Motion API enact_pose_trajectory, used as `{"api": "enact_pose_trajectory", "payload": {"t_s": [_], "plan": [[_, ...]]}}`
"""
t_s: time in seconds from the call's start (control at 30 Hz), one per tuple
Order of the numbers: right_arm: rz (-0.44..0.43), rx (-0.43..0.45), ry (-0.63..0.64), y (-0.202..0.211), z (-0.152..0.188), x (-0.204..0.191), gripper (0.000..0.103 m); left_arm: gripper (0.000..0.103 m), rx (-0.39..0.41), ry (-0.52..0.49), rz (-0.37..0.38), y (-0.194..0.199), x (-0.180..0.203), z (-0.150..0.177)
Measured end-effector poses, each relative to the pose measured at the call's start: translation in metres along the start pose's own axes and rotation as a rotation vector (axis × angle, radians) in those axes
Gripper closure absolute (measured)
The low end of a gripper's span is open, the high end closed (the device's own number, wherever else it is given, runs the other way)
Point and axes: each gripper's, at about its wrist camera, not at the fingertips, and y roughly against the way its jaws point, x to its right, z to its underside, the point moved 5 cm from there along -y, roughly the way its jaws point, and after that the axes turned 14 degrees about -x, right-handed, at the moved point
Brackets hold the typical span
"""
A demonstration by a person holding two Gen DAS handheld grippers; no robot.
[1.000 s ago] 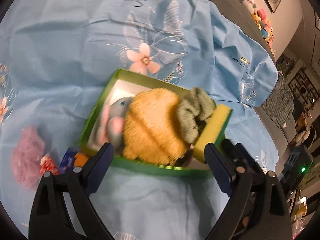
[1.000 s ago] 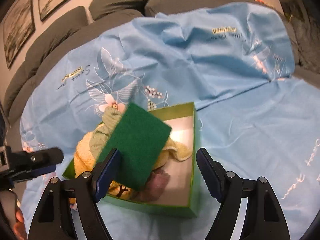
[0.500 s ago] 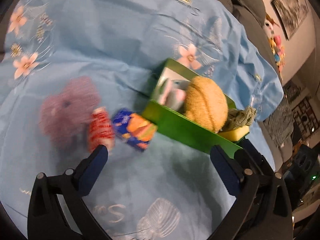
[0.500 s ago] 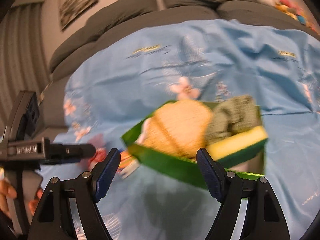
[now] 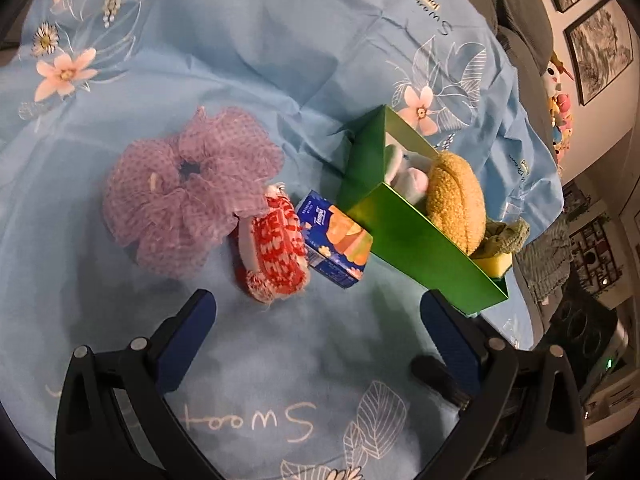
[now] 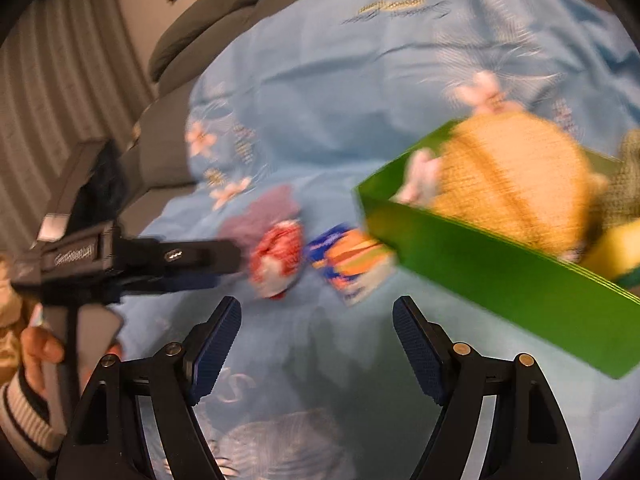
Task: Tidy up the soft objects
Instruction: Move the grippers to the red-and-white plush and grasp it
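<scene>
Now, through the left wrist, the left tongs (image 5: 316, 324) gape empty and have swung off the green box (image 5: 420, 248) toward the purple mesh scrunchie (image 5: 188, 192), red knitted pouch (image 5: 276, 248) and tissue pack (image 5: 336, 248) on the blue cloth (image 5: 280, 60). Inside the box: orange towel (image 5: 456, 200), plush toy (image 5: 404, 172), green cloth (image 5: 506, 234), yellow sponge (image 5: 496, 264). Through the right wrist, blurred, the right tongs (image 6: 316, 340) stand open and empty; the green sponge seen between them earlier is gone, and the box (image 6: 500, 284) runs off the frame's right edge.
</scene>
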Motion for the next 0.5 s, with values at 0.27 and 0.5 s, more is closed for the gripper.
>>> {"api": "enact_pose_trajectory", "payload": {"t_s": [0.27,0.5], "plan": [[-0.054,-0.038,0.011,-0.037,-0.013,-0.027,0.024,0.004,-0.018,0.042,0.052,-0.008,-0.010,-0.014],[-0.107,-0.071,-0.042,-0.065,-0.026,-0.030,0.030,0.028,-0.034,0.068,0.062,-0.017,-0.019,-0.022]]}}
